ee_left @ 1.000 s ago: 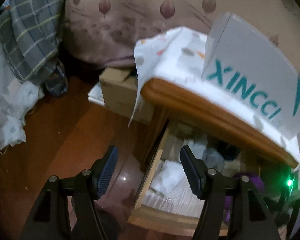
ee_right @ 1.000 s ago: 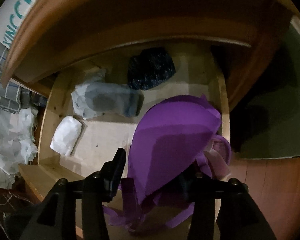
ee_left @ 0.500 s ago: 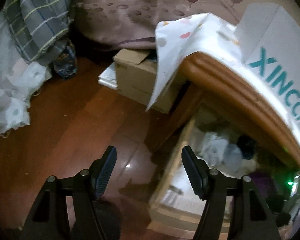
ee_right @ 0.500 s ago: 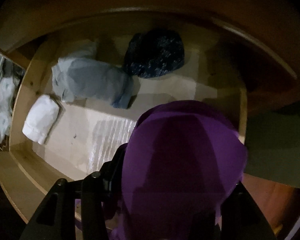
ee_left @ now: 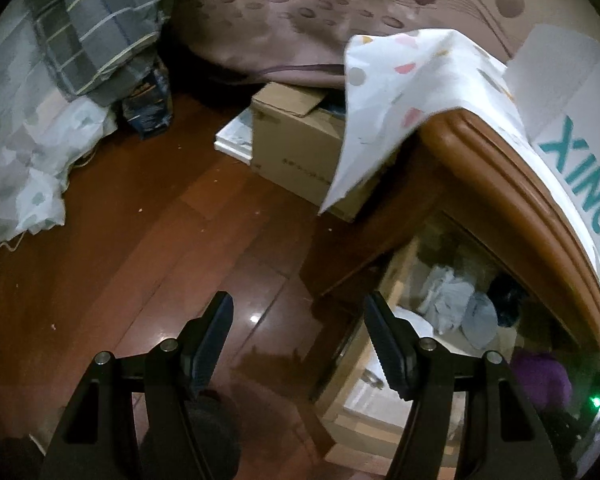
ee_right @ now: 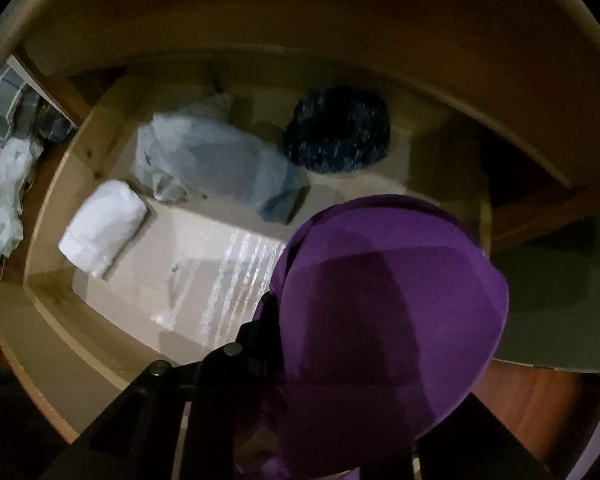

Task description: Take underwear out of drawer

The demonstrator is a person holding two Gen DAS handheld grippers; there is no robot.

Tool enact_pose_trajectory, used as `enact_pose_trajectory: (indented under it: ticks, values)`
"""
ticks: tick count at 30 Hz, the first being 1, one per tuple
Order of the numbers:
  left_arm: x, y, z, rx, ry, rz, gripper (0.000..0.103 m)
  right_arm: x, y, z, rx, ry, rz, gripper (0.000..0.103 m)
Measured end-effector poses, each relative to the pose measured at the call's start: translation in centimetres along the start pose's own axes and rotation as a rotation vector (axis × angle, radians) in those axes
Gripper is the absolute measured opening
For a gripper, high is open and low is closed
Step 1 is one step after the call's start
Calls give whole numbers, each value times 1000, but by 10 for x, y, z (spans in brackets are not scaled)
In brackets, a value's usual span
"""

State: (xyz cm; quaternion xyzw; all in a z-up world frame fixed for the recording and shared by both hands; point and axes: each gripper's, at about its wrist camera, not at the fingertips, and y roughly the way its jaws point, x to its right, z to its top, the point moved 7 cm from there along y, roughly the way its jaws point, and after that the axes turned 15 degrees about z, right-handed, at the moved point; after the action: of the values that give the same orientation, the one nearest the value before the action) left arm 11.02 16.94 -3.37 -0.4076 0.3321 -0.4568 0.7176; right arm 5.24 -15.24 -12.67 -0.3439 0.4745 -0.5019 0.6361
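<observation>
In the right wrist view a purple underwear piece (ee_right: 388,300) bulges up at the front right of the open wooden drawer (ee_right: 52,240). My right gripper (ee_right: 288,320) is closing, its jaws pinching the purple cloth. One finger (ee_right: 266,316) presses into the cloth and the other is hidden under it. Further back in the drawer lie a grey-blue garment (ee_right: 220,160), a dark speckled one (ee_right: 336,128) and a folded white one (ee_right: 104,224). My left gripper (ee_left: 298,320) stands open and empty over the floor, left of the drawer (ee_left: 384,292). The purple underwear (ee_left: 542,372) shows at lower right there.
A nightstand top (ee_left: 500,184) overhangs the drawer, carrying a patterned cloth (ee_left: 400,92) and a white box with teal letters (ee_left: 580,120). A cardboard box (ee_left: 296,148) stands on the dark wooden floor (ee_left: 160,240). Bedding (ee_left: 28,160) hangs at the left.
The right gripper's jaws have closed onto the purple underwear, which now fills more of its view. The left gripper has drifted left, from above the drawer to above the floor.
</observation>
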Motion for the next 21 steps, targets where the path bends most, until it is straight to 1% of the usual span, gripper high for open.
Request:
enact_pose_trajectory:
  ticks: [3,4,6,7,10,14,19,21]
  values:
    - [-10,3,3,-8,-41,9,64,-6,-15,-2,44,-1,-12,18]
    - [-13,5,3,-15,-47,17,66,-6,-19,-1,57,0,-14,18]
    - [-17,8,3,-17,-51,34,70,-12,-27,3,74,-5,-24,18]
    - [-20,9,3,-21,-54,54,70,-13,-30,5,84,-6,-29,18]
    - [-22,11,3,-19,-50,74,70,-21,-40,7,101,-18,-40,18]
    - [-24,11,4,-16,-52,80,71,-29,-55,10,129,-43,-56,18]
    - [-28,11,6,-13,-49,106,72,-42,-80,13,173,-65,-54,18]
    - [-31,9,8,5,-54,117,74,-47,-92,13,191,-74,-52,18]
